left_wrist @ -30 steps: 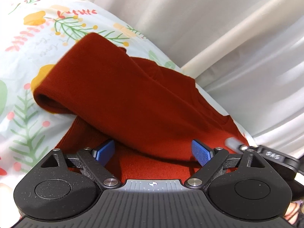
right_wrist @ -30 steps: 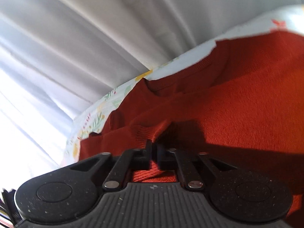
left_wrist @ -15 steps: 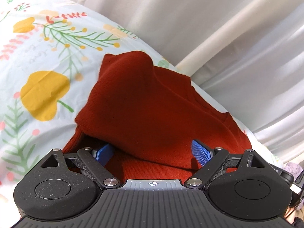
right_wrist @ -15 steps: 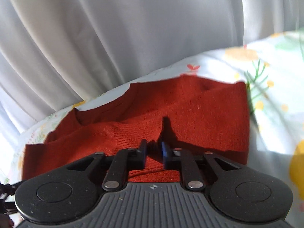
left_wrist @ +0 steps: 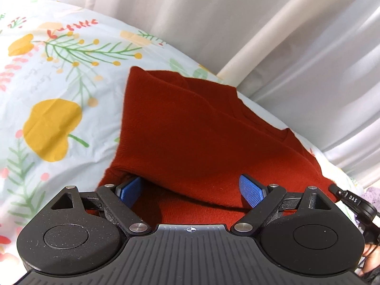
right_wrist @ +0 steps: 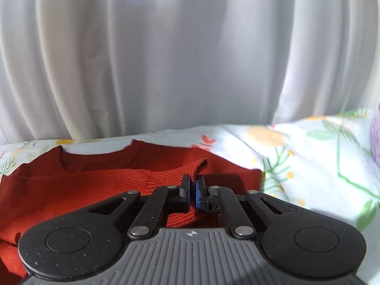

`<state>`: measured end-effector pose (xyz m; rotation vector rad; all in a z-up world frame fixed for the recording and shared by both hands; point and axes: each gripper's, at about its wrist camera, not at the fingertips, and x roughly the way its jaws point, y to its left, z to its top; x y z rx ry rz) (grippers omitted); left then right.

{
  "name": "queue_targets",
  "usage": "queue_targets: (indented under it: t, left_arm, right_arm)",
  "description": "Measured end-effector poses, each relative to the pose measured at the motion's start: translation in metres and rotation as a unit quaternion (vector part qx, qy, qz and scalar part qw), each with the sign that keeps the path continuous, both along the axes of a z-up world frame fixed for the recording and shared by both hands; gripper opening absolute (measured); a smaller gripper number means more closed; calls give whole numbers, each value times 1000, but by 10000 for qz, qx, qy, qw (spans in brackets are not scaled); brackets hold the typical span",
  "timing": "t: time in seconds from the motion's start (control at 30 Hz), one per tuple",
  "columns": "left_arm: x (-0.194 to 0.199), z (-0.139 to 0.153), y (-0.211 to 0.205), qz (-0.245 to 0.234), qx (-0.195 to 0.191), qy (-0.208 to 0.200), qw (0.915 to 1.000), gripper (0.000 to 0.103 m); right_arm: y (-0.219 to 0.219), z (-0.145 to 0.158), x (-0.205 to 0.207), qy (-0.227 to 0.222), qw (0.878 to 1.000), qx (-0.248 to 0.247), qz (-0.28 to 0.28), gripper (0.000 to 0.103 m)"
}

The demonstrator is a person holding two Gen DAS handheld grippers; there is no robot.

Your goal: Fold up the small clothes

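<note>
A rust-red knitted sweater [left_wrist: 190, 128] lies on a flowered bedsheet [left_wrist: 47, 90], with one layer folded over the rest. My left gripper [left_wrist: 190, 190] stands open and wide at the sweater's near edge. The loose fold drapes between its blue pads [left_wrist: 251, 191] and partly covers the left one. In the right wrist view the sweater [right_wrist: 78, 190] fills the lower left. My right gripper [right_wrist: 192, 192] is shut on a ribbed edge of the sweater [right_wrist: 199, 166], and a thin strip of that edge stands up between the pads.
White curtains [right_wrist: 166, 59] hang right behind the bed's far edge in both views. A purple knitted item [right_wrist: 375, 140] lies at the right edge. Bare sheet [right_wrist: 308, 166] spreads right of the sweater. A black gripper part [left_wrist: 351, 201] shows at the left view's right edge.
The lifted red layer has come across to the right and now lies folded on the sweater, baring more sheet on the left. The right gripper swung right, parted briefly, then pinched the ribbed edge.
</note>
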<state>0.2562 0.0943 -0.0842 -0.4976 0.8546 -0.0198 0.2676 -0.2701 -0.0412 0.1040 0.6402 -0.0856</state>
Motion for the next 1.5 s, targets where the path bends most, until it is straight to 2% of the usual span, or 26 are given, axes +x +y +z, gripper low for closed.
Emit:
queue_targets:
  t: [0.07,0.1,0.17,0.23,0.3,0.37,0.47,0.63,0.73,0.77,0.87,0.93,0.97,1.0,1.07,1.1,1.17,1.23,1.37,1.4,1.43,1.5]
  left_arm:
    - [-5,14,2,245,184,-176,9994,91]
    - [-6,21,2,363,320,-338,9983,92]
    - [-4,33,-3,445,580,-668,9951,93]
    - [8,34,-16,148,680,-803,9943,94]
    - [24,25,-33,-303,651,-862,9937,94]
    - [40,11,-50,-628,745,-857,9916,94]
    - [63,-11,-65,-615,1104,-762,9890,94]
    - [86,-24,-70,-402,1705,-882,9806,96]
    - [91,-29,-73,-491,1950,-956,9749,100]
    - [90,-30,-73,-581,1991,-991,9732,102]
    - [83,-35,-74,-765,2158,-1129,9669,102]
    - [79,-33,-71,-767,2086,-1121,9685,102]
    - [77,-31,-69,-744,2007,-1107,9705,102]
    - [75,-30,-67,-710,1941,-1086,9724,102]
    - [73,-28,-63,-605,1830,-1030,9758,102]
    - [72,-27,-62,-561,1781,-1016,9771,102]
    - [70,-26,-62,-500,1751,-971,9785,102]
    - [68,-25,-63,-461,1752,-917,9792,102]
    - [64,-21,-63,-408,1736,-787,9808,102]
    - [62,-19,-62,-408,1714,-743,9815,102]
    - [60,-16,-61,-413,1666,-721,9825,102]
    - [54,-12,-57,-407,1497,-702,9854,102]
  right_arm:
    - [-8,-6,2,82,9998,68,-138,5]
    - [-9,-6,1,67,9993,-17,-375,6]
    - [-11,-1,-6,-219,9974,44,-687,12]
    - [-7,1,-8,-327,9967,583,-470,12]
    - [14,-5,-2,-136,9956,910,170,13]
    - [45,-14,5,47,9949,648,777,13]
    - [73,-28,17,144,9927,309,1157,13]
    - [73,-39,42,-26,9941,-424,1002,14]
    - [59,-38,53,-48,9944,-755,739,14]
    - [52,-38,57,-61,9953,-732,637,14]
    - [38,-31,56,62,9982,-238,554,14]
    - [33,-22,41,144,9981,186,569,16]
    - [30,-17,32,198,9967,484,618,21]
    - [27,-16,20,266,9936,892,638,28]
    - [14,-18,-7,384,9839,1651,557,35]
    - [8,-21,-18,498,9785,1963,400,35]
    - [-7,-25,-40,444,9653,2573,75,35]
    - [-14,-30,-44,579,9583,2785,-257,35]
    - [-22,-36,-39,514,9447,3210,-441,31]
    - [-21,-37,-35,539,9432,3247,-442,12]
    - [-21,-39,-32,634,9399,3327,-441,6]
    - [-28,-40,-37,559,9221,3799,-476,5]
